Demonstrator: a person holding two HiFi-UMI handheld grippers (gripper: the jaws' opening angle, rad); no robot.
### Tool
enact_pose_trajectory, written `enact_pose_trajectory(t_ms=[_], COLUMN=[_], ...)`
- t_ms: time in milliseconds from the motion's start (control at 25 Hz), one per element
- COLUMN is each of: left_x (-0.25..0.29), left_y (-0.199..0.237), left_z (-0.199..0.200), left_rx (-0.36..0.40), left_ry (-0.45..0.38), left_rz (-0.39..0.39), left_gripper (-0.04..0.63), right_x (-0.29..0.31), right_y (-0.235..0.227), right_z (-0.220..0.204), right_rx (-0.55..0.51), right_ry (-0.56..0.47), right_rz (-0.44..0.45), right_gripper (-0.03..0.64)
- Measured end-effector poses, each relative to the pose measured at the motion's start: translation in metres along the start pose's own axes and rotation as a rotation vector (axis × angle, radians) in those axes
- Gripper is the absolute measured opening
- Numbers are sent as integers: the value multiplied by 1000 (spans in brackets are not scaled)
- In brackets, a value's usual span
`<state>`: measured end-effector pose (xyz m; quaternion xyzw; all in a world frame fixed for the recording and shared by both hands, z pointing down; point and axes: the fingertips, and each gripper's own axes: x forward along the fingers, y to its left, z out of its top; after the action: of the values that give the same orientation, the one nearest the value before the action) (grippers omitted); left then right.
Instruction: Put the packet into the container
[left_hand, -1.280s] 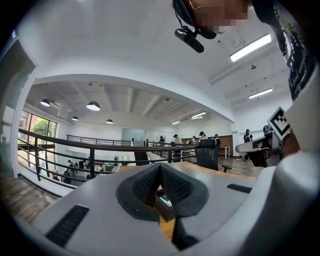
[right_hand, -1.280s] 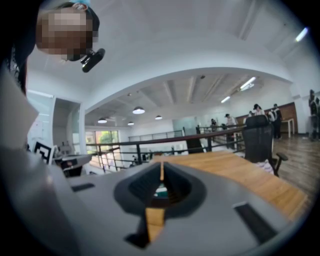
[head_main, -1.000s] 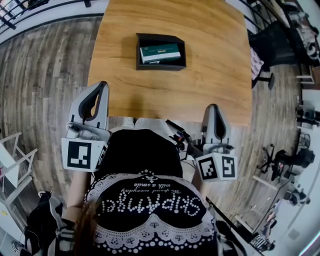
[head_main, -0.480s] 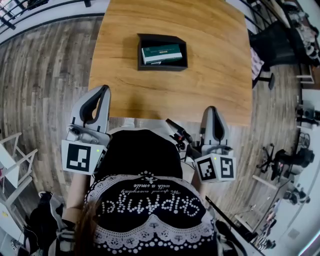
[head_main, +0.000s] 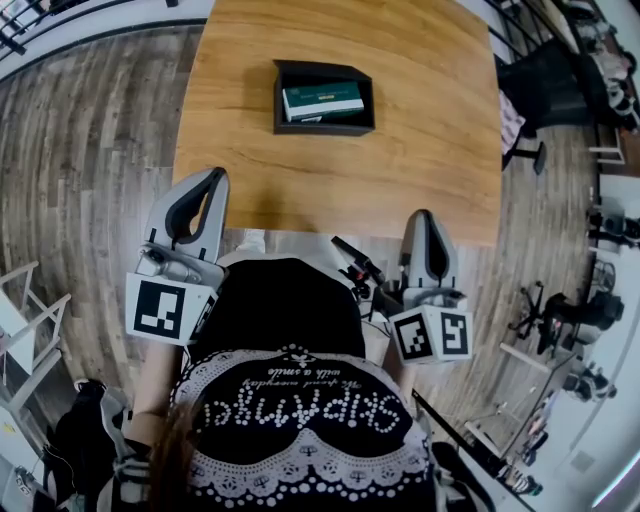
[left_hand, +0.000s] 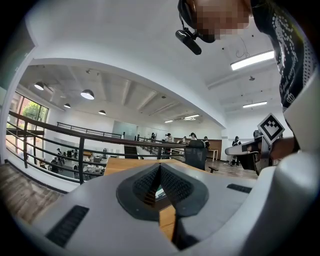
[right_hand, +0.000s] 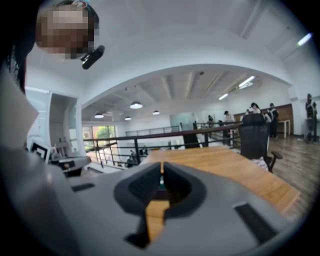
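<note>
1 packet (head_main: 322, 100), green top w/ a white edge, lying flat inside 1 container (head_main: 285, 98), a black open box. Packet fills most of the box. Container sits on the far half of 1 wooden table (head_main: 420, 150), a bit left of ctr, nothing else on the tabletop.

2 grippers, 1 per hand. L gripper (head_main: 212, 174) and R gripper (head_main: 425, 214) are both back at the table's near edge, well apart from packet and container. L tip is over the near-left corner, R tip just at the near edge. Packet lies ahead of both, approx midway btw them side to side. Neither touches it.

Jaws: L pressed together at the tips, nothing btw them. R likewise closed tip to tip, empty. Each gripper view shows only tabletop past the pads.

Pose: both grippers held close to level, noses fwd toward the table, one each side of the person's torso (head_main: 290, 310). L sits slightly further fwd than R in the head view. 2 marker cubes at the rear ends, L cube (head_main: 162, 309) and R cube (head_main: 433, 335), near the waist. L forearm (head_main: 155, 385) runs down beside the body.

Around: plank floor (head_main: 90, 180), 1 black office chair (head_main: 545, 85) off the table's right side.
</note>
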<state>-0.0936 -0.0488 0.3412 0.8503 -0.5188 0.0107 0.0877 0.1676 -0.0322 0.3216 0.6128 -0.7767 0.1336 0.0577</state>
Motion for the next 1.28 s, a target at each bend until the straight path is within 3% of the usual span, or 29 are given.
enact_pose_trajectory(t_ms=[520, 1040, 1280], left_x=[-11, 14, 24], left_y=[-6, -52, -63], left_z=[-2, 10, 14], left_rx=[2, 31, 38], left_ry=[-19, -9, -10], left_rz=[30, -72, -59], left_gripper=[31, 31, 31], right_x=[-1, -39, -37], right_y=[6, -37, -58], right_z=[-14, -13, -8], right_rx=[-24, 24, 31], right_ry=[45, 10, 0], right_rz=[58, -45, -46], right_gripper=[38, 37, 37])
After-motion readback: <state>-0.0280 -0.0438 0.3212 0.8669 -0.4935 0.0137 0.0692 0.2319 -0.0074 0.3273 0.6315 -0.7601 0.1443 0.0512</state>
